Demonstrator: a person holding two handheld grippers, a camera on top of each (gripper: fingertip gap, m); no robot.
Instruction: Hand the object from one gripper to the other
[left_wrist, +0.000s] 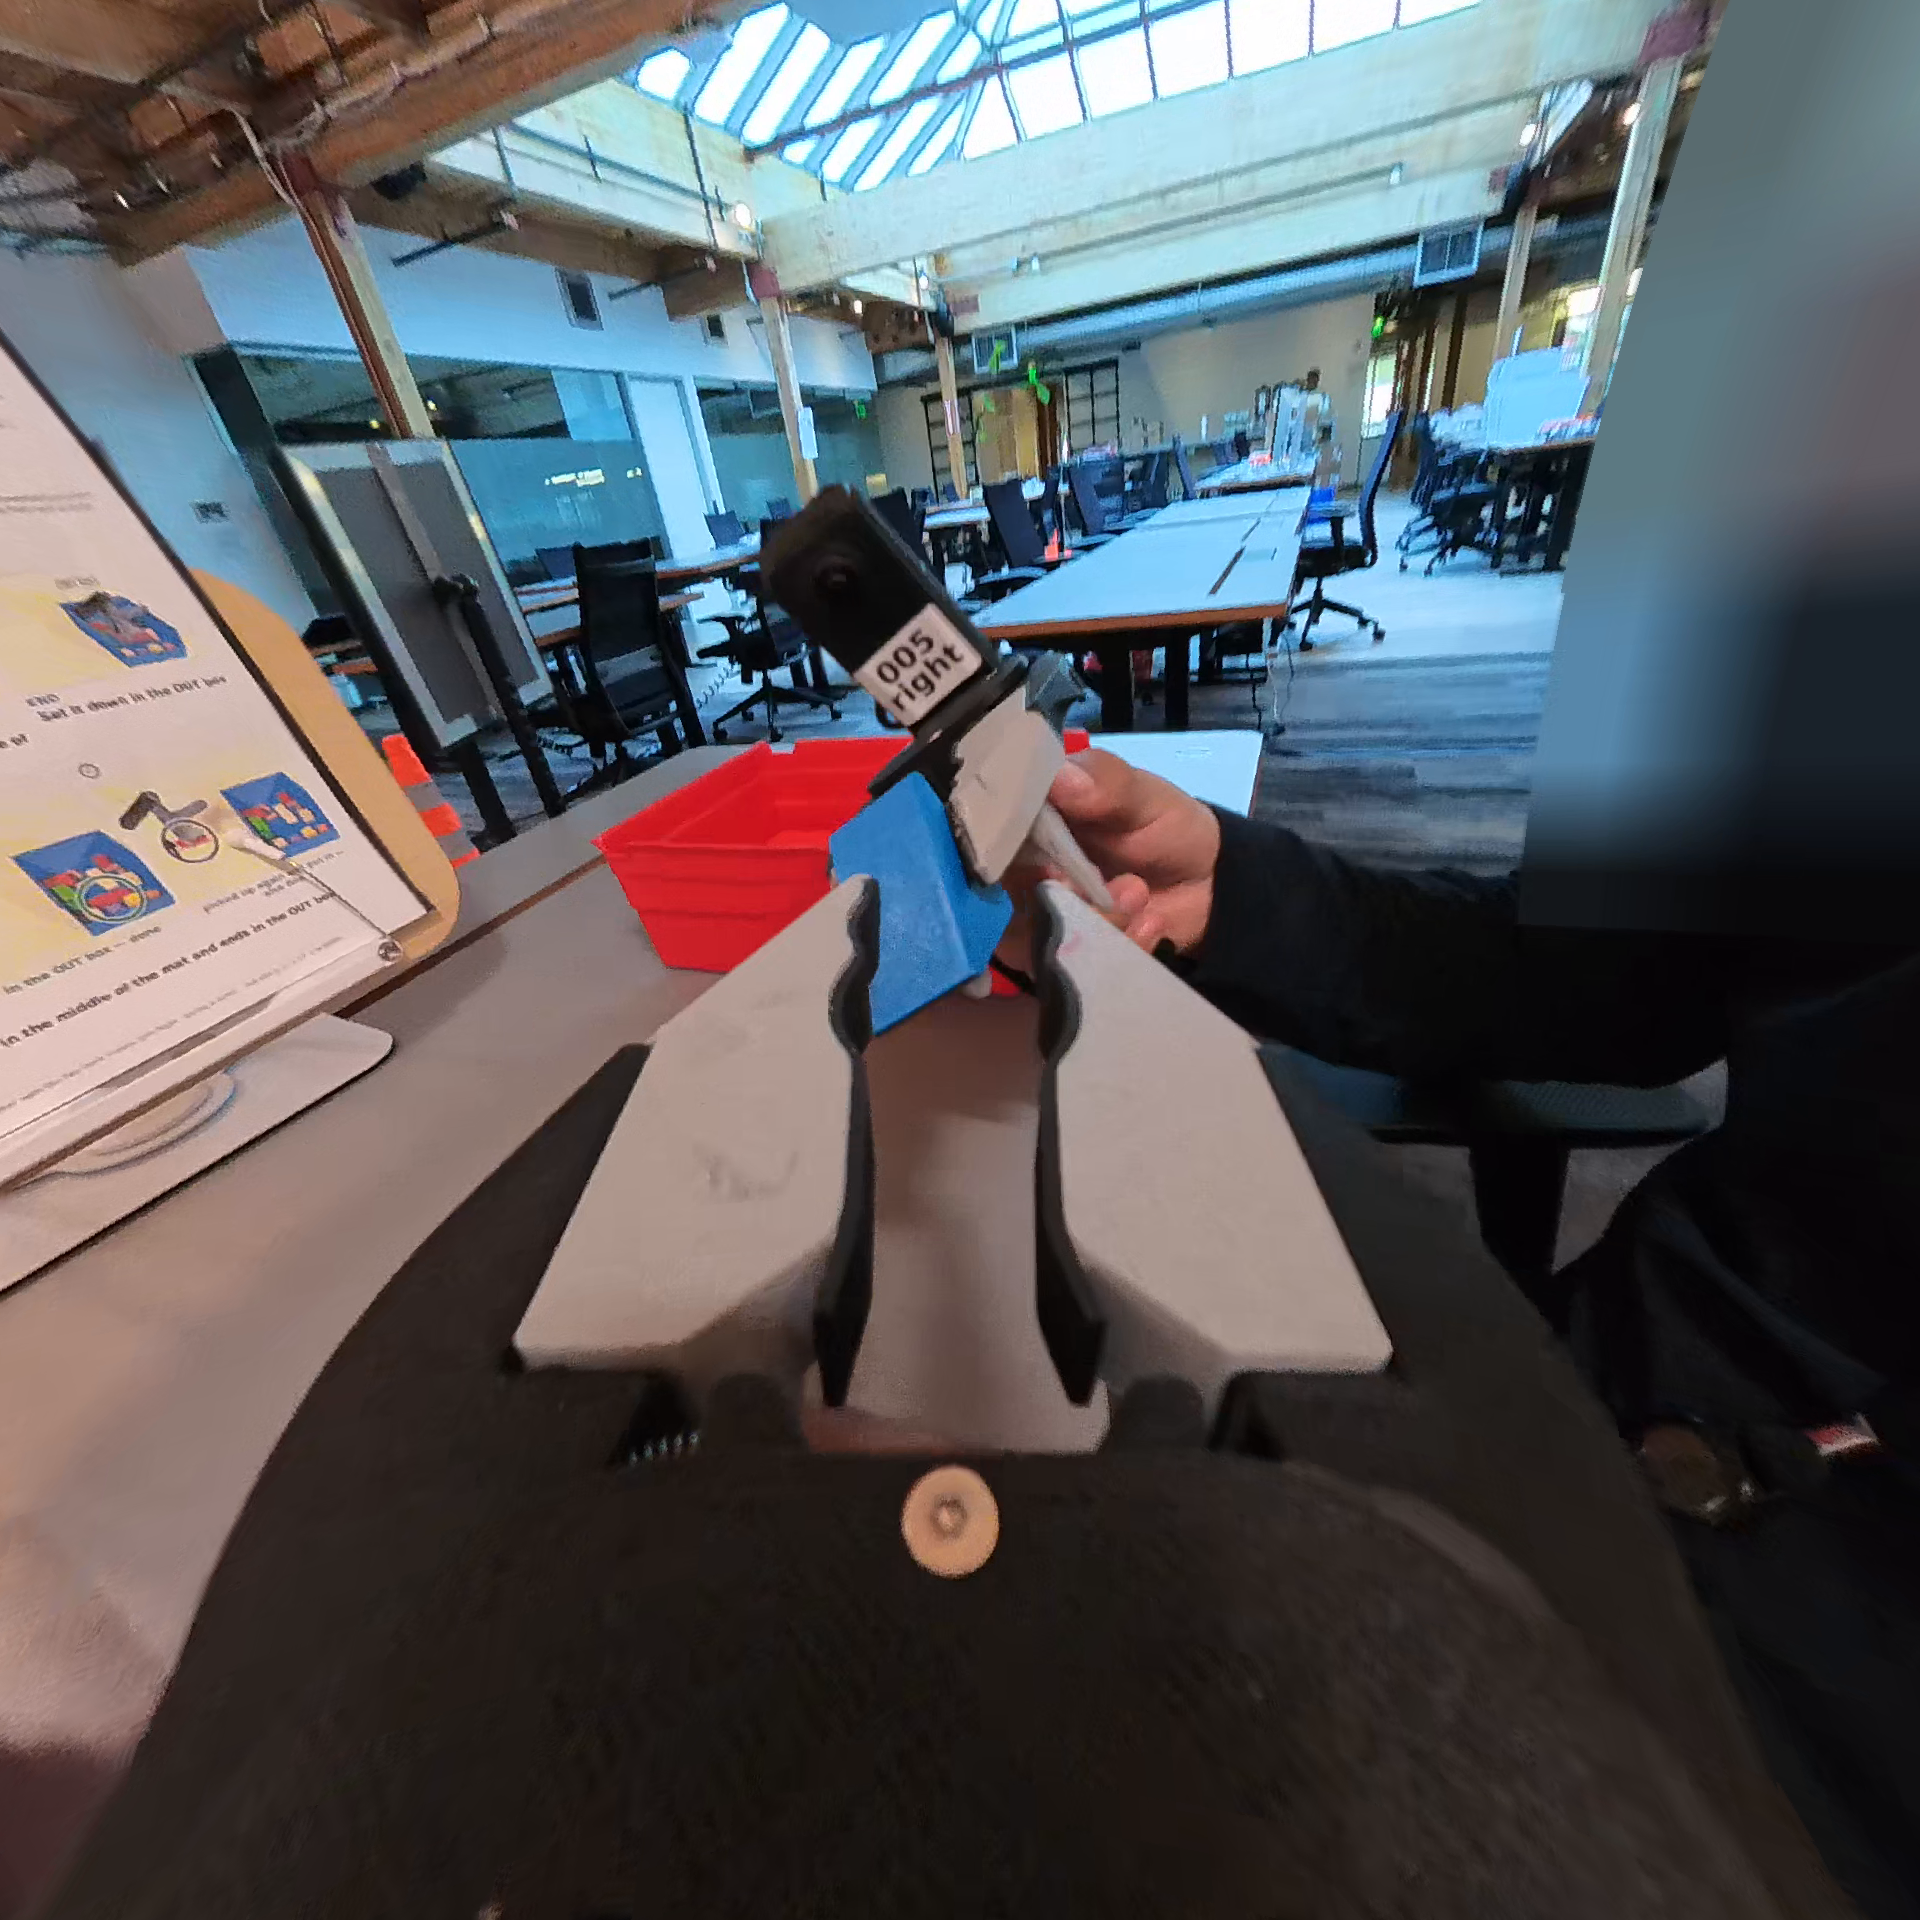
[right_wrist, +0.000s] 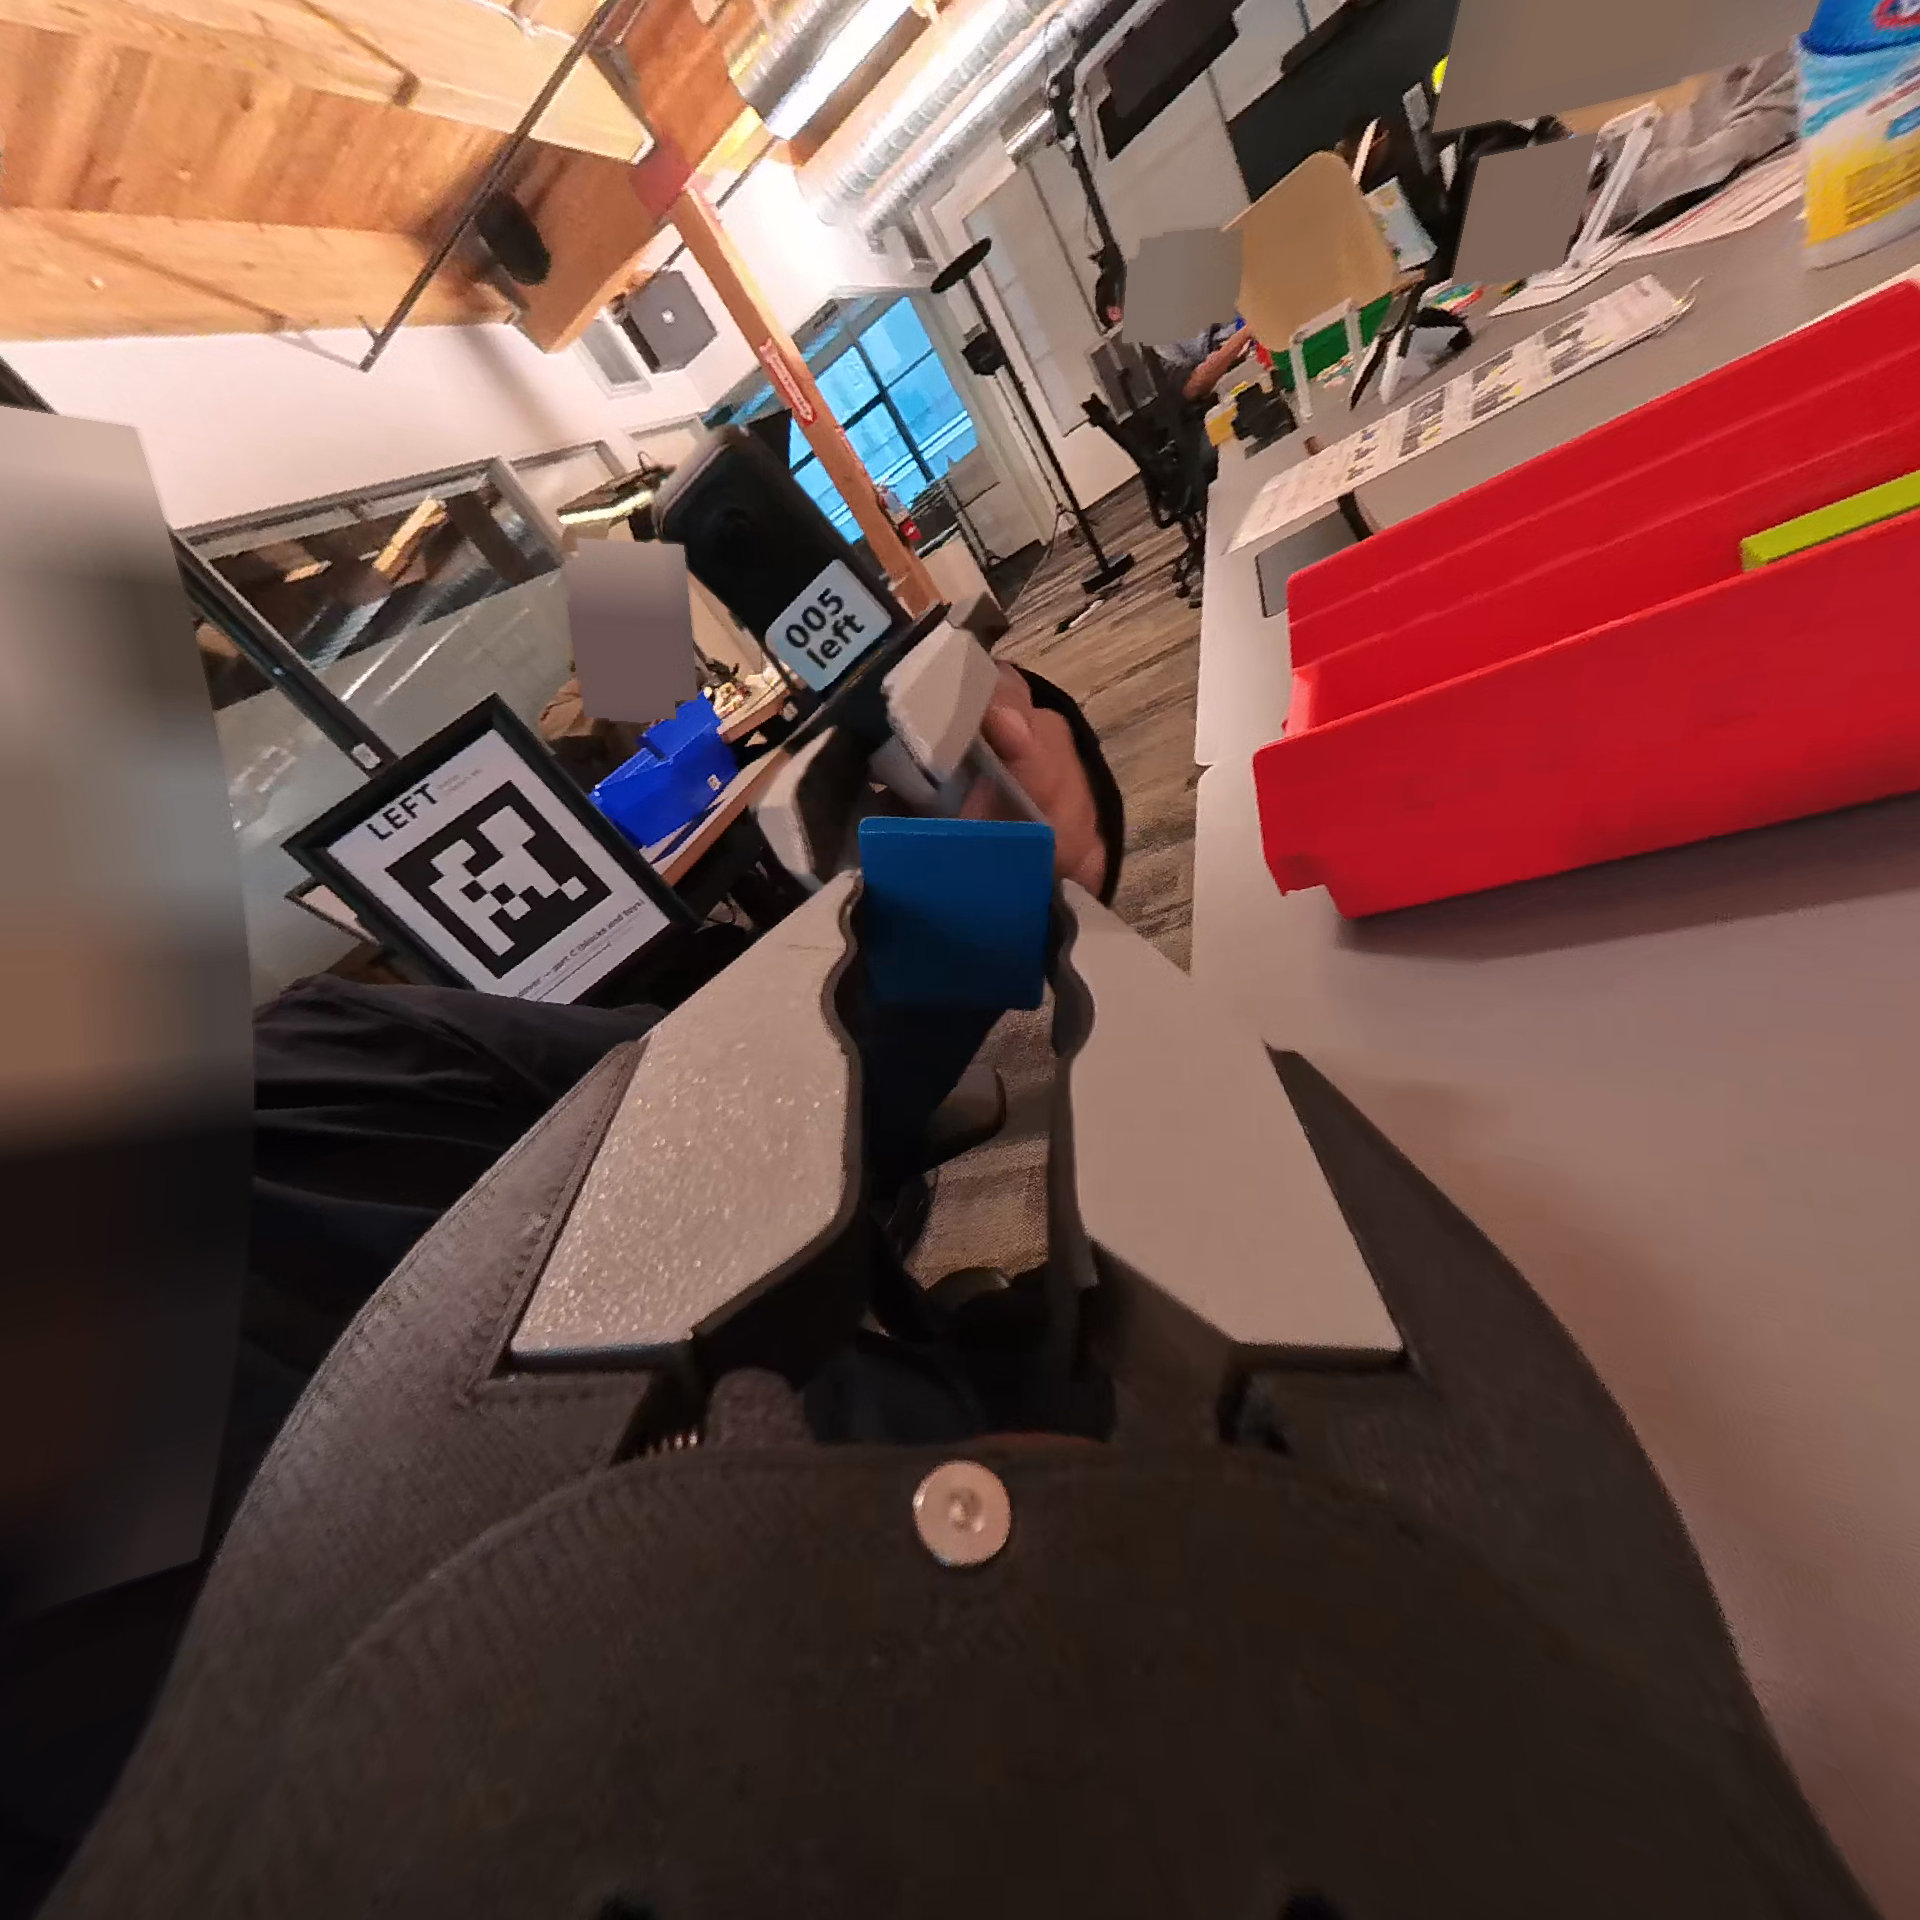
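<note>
While my right claw clamps blue block at fingertips, my left claw gapes around its far corner. Risk: right lets go before left closes, block drops past table edge, missing red bin.

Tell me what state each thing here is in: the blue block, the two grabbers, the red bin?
Blue block: in the air, gripped between the right gripper's fingers.
Right gripper: shut on the block.
Left gripper: open, fingers either side of the block's end, not clamping.
Red bin: on the table, holding a green piece.
</note>
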